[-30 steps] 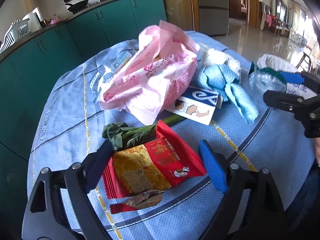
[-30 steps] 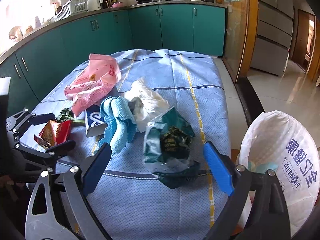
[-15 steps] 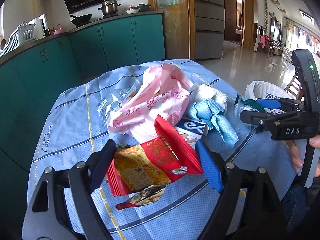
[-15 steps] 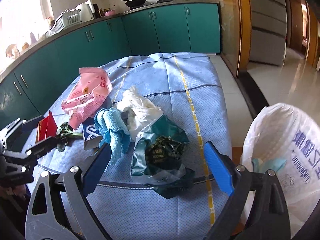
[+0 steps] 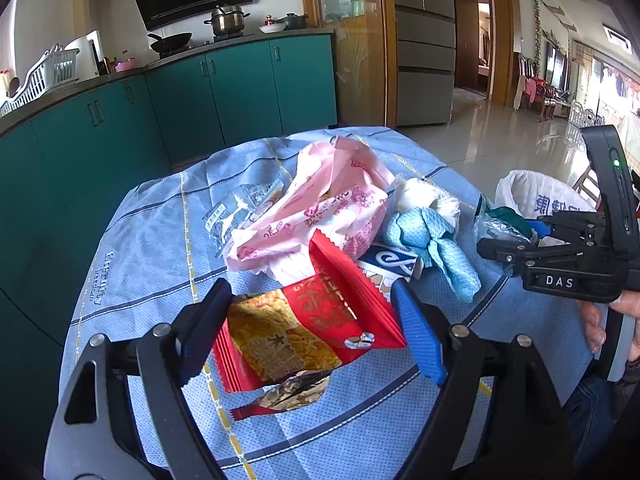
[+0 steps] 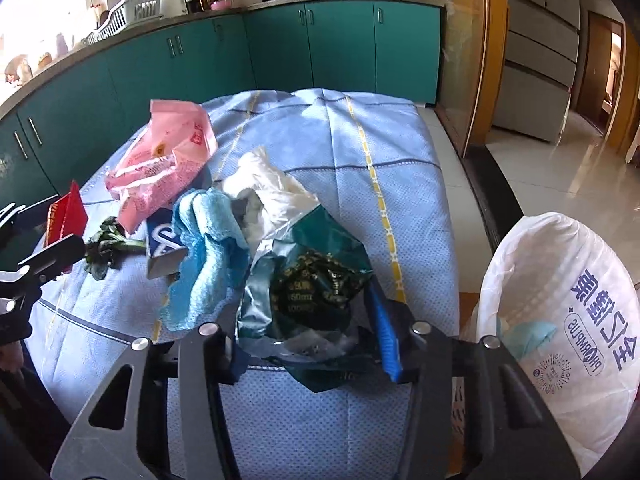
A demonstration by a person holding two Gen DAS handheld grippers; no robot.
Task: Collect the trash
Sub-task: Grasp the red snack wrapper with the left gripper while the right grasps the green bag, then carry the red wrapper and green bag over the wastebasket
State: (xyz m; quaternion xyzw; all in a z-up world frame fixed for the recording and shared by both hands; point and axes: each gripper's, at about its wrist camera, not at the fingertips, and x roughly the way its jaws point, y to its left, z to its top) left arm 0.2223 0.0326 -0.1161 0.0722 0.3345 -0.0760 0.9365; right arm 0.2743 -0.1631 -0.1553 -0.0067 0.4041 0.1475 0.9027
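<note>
My left gripper (image 5: 312,326) is shut on a red and gold snack wrapper (image 5: 304,328) and holds it lifted off the blue tablecloth (image 5: 152,240). The wrapper also shows in the right wrist view (image 6: 66,216). My right gripper (image 6: 308,338) is shut on a dark green crumpled packet (image 6: 316,280) near the table's front edge. A white-lined trash bin (image 6: 560,320) stands on the floor to the right of the table. A pink bag (image 5: 320,208), a blue cloth (image 5: 432,236), a white bag (image 6: 272,188) and a leafy vegetable scrap (image 6: 106,250) lie on the table.
A blue and white carton (image 5: 388,268) lies beside the blue cloth. A clear wrapper (image 5: 236,212) lies left of the pink bag. Teal kitchen cabinets (image 5: 200,92) run behind the table. Tiled floor (image 6: 580,160) opens to the right.
My left gripper has lifted the red wrapper off the table, uncovering the vegetable scrap. My right gripper has closed on the green packet and raised it.
</note>
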